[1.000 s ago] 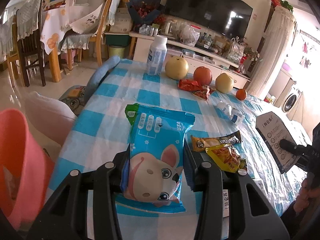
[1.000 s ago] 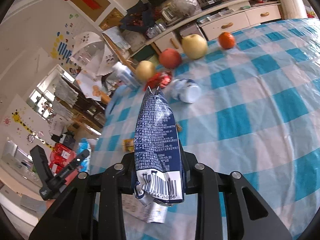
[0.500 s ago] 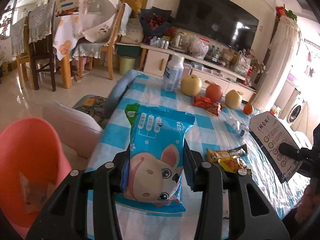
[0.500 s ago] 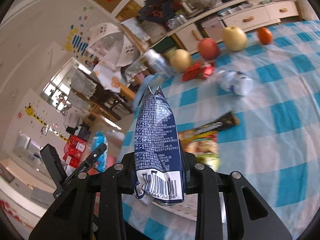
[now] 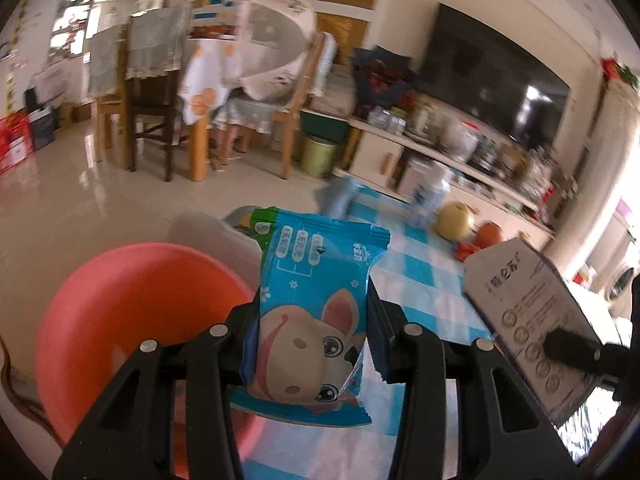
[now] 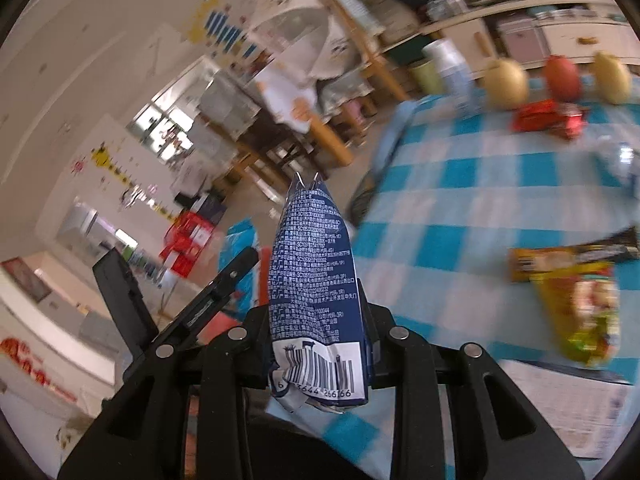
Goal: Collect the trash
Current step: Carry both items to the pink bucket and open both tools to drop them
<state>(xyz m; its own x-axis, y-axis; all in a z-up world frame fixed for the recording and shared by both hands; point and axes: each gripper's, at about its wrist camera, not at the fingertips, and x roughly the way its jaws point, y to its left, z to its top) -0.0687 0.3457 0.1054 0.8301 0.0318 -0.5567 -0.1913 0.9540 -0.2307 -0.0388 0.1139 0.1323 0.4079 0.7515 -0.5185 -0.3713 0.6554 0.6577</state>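
My left gripper (image 5: 314, 320) is shut on a light blue snack packet (image 5: 316, 304) with a cartoon animal on it. It hangs over the near table edge, beside the pink bin (image 5: 120, 288) at lower left. My right gripper (image 6: 318, 320) is shut on a dark blue wrapper (image 6: 316, 276) with a barcode, held upright. That wrapper (image 5: 528, 312) also shows at the right of the left wrist view. On the blue checked tablecloth (image 6: 460, 208) lie a yellow-black wrapper (image 6: 572, 254), a green-yellow wrapper (image 6: 580, 312) and a red wrapper (image 6: 548, 118).
A white bottle (image 6: 452, 72), two pears (image 6: 506, 84) and an apple (image 6: 562, 76) stand along the table's far edge. A white cushion (image 5: 216, 236) sits behind the bin. Chairs (image 5: 152, 92), a covered dining table and a TV cabinet (image 5: 420, 152) stand beyond on the tiled floor.
Both grippers have swung left, off the middle of the table toward its edge. The pink bin has come further into the left wrist view. Both grips are unchanged.
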